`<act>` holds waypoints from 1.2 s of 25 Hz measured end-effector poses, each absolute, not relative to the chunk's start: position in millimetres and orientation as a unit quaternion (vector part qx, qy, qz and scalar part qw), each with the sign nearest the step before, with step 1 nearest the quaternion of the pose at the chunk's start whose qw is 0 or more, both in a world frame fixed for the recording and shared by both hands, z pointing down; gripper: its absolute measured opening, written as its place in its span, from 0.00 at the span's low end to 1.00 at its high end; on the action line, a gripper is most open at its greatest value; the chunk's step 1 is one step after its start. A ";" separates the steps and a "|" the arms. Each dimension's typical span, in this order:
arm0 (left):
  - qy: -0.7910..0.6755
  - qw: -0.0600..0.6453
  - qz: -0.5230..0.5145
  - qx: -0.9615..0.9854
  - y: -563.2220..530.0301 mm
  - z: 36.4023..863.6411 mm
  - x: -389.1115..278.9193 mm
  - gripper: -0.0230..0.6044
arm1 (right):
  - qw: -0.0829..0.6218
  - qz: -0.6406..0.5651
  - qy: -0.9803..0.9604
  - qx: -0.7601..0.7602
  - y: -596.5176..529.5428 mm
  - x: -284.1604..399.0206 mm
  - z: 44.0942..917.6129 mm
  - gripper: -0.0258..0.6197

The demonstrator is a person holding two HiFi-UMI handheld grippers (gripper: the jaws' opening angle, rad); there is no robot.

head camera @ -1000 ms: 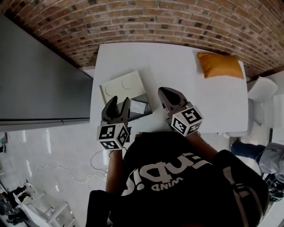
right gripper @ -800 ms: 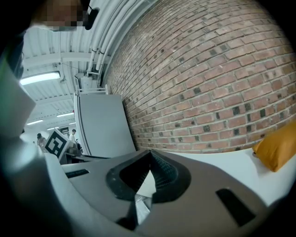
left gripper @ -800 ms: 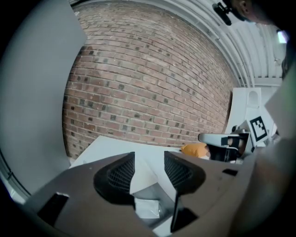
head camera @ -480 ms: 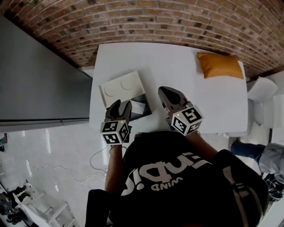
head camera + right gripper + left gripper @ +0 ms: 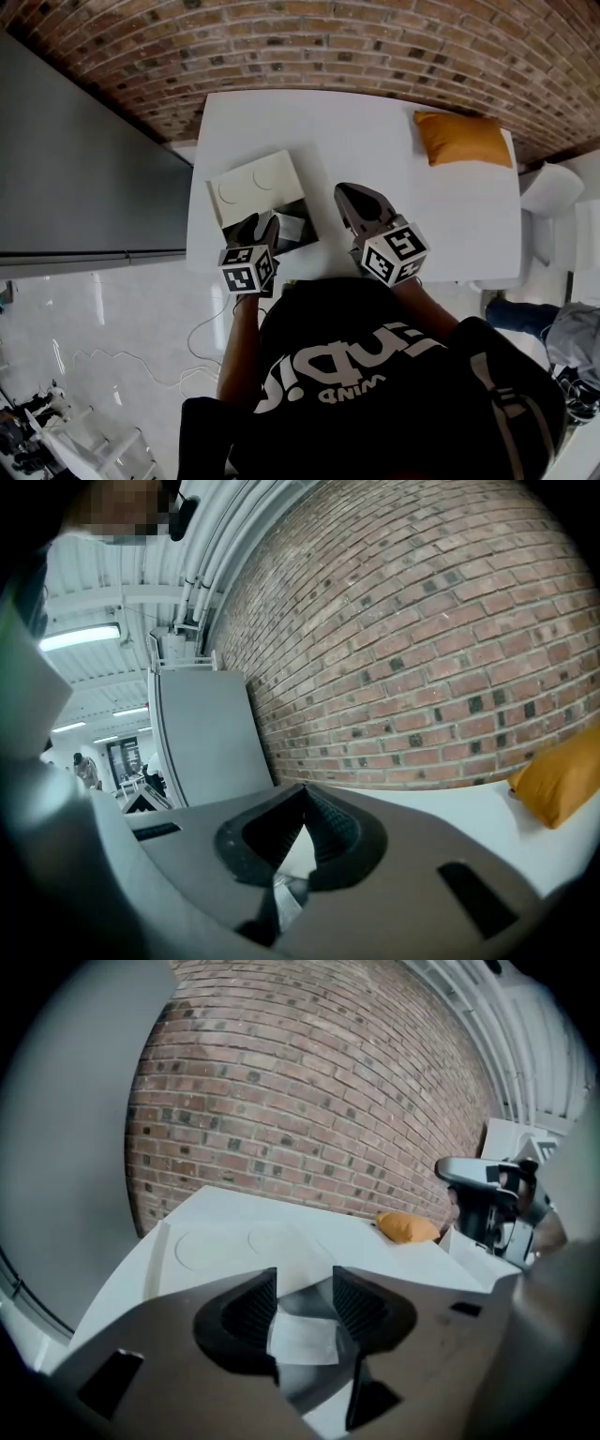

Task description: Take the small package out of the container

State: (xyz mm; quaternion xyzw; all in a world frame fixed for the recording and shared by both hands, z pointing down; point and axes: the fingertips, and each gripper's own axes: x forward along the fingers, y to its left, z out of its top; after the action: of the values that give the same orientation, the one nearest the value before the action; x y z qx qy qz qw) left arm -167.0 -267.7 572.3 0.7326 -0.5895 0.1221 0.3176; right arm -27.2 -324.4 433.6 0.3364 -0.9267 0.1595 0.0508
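Jaws of the left gripper stand apart over the small package — right gripper jaws closed, empty.

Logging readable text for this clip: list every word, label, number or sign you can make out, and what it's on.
Shirt: large white lettering, upside down and creased; not reliably readable.
Left gripper and right gripper cubes: black-and-white square markers, no letters or numbers.
Package: white label, no print legible.
Container lid: two circles only, no text.
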 end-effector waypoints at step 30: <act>-0.531 0.391 0.231 0.716 -262.0 654.5 -164.3 0.36 | 0.058 0.157 -0.922 0.349 -332.7 -19.7 433.9 0.04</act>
State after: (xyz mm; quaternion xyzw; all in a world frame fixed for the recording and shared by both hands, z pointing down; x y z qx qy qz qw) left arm -164.3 -262.0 654.5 0.7156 -0.5312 0.2308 0.3905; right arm -19.7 -332.7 433.9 0.3489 -0.9221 0.1572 0.0577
